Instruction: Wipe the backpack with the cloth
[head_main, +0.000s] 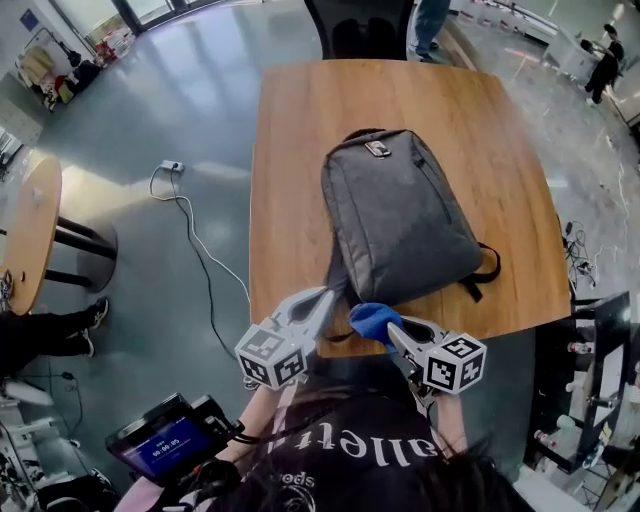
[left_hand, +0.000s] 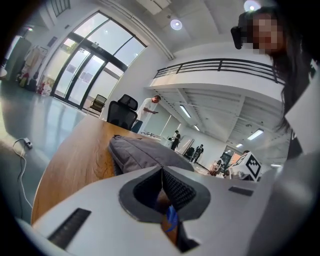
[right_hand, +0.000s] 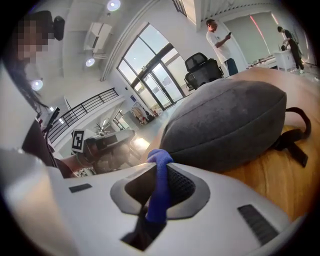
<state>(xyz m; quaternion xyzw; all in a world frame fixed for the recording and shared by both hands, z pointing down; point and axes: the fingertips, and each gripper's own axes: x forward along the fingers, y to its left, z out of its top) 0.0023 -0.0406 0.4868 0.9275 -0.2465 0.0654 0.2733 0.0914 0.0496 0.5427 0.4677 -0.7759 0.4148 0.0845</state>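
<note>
A grey backpack (head_main: 400, 215) lies flat on the wooden table (head_main: 300, 130), its black straps at the near end. My right gripper (head_main: 392, 332) is shut on a blue cloth (head_main: 372, 320) just off the table's near edge, in front of the backpack's bottom. In the right gripper view the cloth (right_hand: 159, 192) is bunched between the jaws of the right gripper (right_hand: 159, 172), with the backpack (right_hand: 225, 125) close ahead. My left gripper (head_main: 328, 297) sits beside the backpack's near left corner. In the left gripper view the left gripper (left_hand: 161, 172) is shut, nothing clearly in it; the backpack (left_hand: 142, 152) lies ahead.
A black office chair (head_main: 360, 25) stands at the table's far edge. A white cable (head_main: 190, 230) trails over the floor at left, near a round table (head_main: 30, 230). A strap loop (head_main: 485, 270) sticks out at the backpack's right. People stand in the background.
</note>
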